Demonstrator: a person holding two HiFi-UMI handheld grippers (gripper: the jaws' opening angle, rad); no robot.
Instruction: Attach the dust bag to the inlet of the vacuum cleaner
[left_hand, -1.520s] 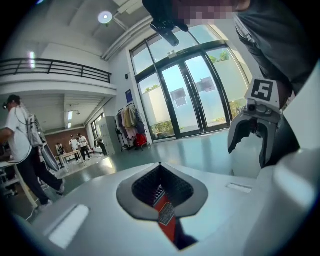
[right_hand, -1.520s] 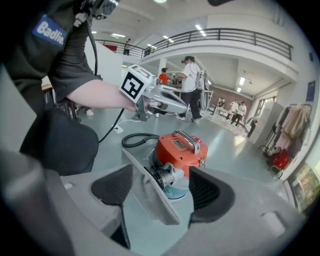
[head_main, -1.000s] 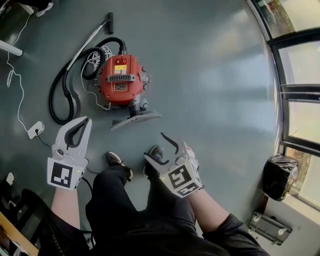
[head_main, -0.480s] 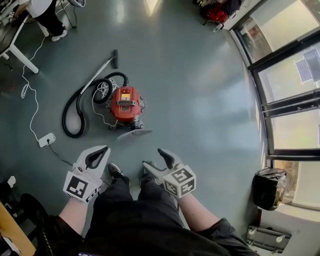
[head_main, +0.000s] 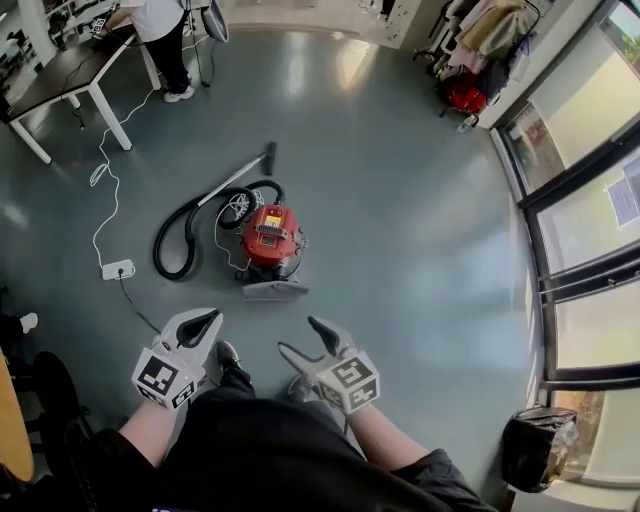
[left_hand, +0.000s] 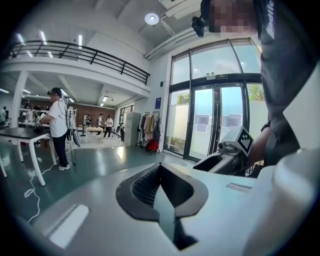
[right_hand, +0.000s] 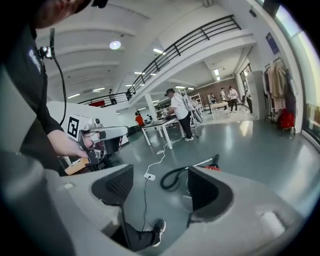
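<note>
My left gripper (head_main: 205, 322) has its jaws pressed together; my right gripper (head_main: 300, 336) has them spread, empty. The red vacuum cleaner (head_main: 272, 236) sits well ahead of both jaws, its hose (head_main: 158, 255) looped leftward. Open floor (head_main: 420, 250) lies between and to the right.

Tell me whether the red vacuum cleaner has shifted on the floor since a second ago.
No. The vacuum cleaner keeps the same place beside its black hose loop and the white power strip; only the head view has pulled back.
</note>
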